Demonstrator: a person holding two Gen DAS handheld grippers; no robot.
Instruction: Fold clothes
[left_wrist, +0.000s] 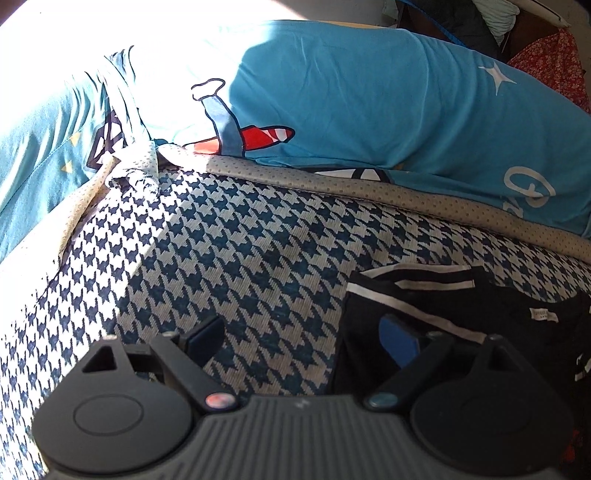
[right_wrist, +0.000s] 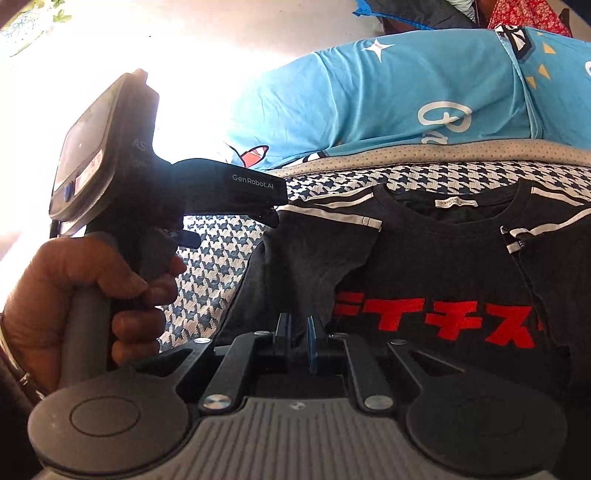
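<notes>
Houndstooth bedcover (left_wrist: 221, 258) carries a black T-shirt (right_wrist: 424, 266), face up, red lettering, white-striped sleeves, left sleeve folded inward. Left gripper (left_wrist: 303, 339) hovers at that sleeve's edge, fingers wide apart. Right gripper (right_wrist: 300, 332) is pinched together on the shirt's lower left fabric.

Right claw (right_wrist: 300, 334) nearly closed over black T-shirt (right_wrist: 424, 280), left claw (right_wrist: 273, 214) at its sleeve
</notes>
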